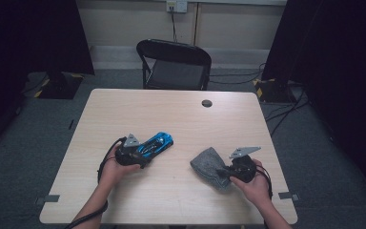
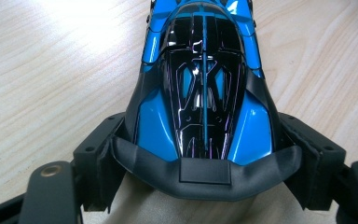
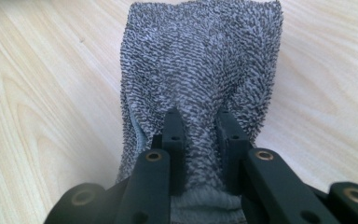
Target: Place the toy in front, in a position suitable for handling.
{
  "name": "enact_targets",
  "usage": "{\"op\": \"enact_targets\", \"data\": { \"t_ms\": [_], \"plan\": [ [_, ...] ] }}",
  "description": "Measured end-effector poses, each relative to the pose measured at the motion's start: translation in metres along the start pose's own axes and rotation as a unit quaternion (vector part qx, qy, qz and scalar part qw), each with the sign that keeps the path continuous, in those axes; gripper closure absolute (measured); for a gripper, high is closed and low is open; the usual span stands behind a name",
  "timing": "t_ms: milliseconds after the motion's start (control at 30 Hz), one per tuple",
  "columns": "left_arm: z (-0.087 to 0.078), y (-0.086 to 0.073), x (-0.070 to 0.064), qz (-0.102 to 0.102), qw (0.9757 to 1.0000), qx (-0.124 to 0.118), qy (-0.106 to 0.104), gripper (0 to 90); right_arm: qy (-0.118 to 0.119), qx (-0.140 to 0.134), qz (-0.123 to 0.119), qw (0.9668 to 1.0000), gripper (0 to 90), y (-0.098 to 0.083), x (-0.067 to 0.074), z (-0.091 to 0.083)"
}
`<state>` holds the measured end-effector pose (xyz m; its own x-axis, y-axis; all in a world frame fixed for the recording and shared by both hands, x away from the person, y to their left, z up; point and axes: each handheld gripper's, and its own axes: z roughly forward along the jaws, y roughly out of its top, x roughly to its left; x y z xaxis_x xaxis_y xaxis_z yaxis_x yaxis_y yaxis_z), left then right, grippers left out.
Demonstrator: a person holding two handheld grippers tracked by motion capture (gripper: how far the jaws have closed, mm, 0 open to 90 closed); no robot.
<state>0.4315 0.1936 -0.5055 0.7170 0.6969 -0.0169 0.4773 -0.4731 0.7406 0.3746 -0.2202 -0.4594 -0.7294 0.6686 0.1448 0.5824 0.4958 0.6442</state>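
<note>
Here I had my left claw (image 1: pixel 140 155) clamped across the tail of the blue toy car (image 1: pixel 156 144), nose toward two o'clock on the worktop (image 1: pixel 171 114). At four o'clock, my right claw (image 1: pixel 223 171) pinched the grey cloth (image 1: pixel 208 164).

toy car (image 2: pixel 205 93): glossy blue and black plastic with bright reflections; matt black rear edge
cloth (image 3: pixel 200 70): grey terry, rough looped pile
tabletop (image 1: pixel 171 114): pale wood-grain, smooth, faint sheen
fingers (image 3: pixel 175 140): matt black plastic with brass-coloured screw inserts
</note>
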Motion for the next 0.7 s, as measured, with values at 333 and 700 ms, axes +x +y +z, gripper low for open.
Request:
{"op": "enact_targets", "data": {
  "t_ms": [333,700],
  "plan": [
    [0.0,0.0,0.0,0.0,1.0,0.0,0.0,24.2,0.012,0.003,0.002,0.9999,76.5,0.015,-0.005,0.002],
    [0.0,0.0,0.0,0.0,1.0,0.0,0.0,24.2,0.021,-0.002,-0.021,0.9996,76.6,0.044,0.002,0.006]
  ]
}}
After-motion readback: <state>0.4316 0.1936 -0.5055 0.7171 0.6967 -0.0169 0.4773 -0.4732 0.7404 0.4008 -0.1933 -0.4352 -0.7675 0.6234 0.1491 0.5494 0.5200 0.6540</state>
